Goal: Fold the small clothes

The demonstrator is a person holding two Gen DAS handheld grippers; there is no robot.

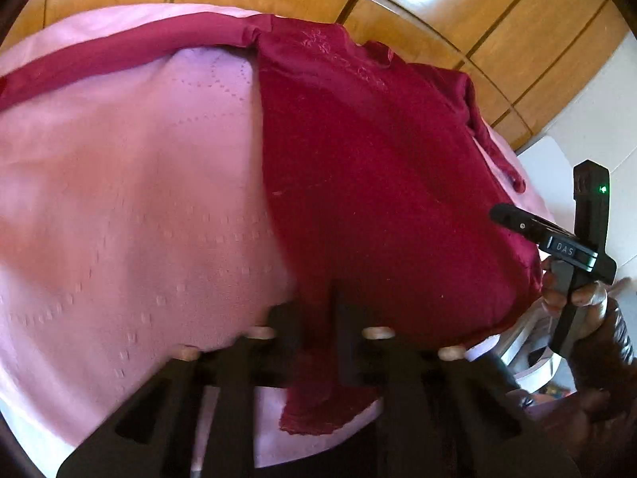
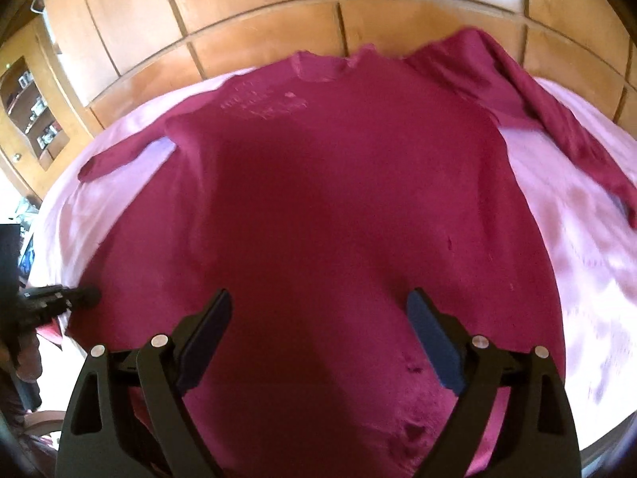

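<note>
A pink-covered bed (image 2: 577, 239) is carrying the dark red long-sleeved top (image 2: 338, 199), which is lying spread flat with its neck toward the far edge, sleeves reaching out to either side and its hem at the near edge. The top is looking soft, light and limp, so it will likely sag and crease unless taken at hem corners or shoulder seams. The left gripper (image 1: 318, 318) is pinching the hem's left corner at the near edge, while the right gripper (image 2: 318, 334) is hovering with jaws wide over the hem, holding nothing.
</note>
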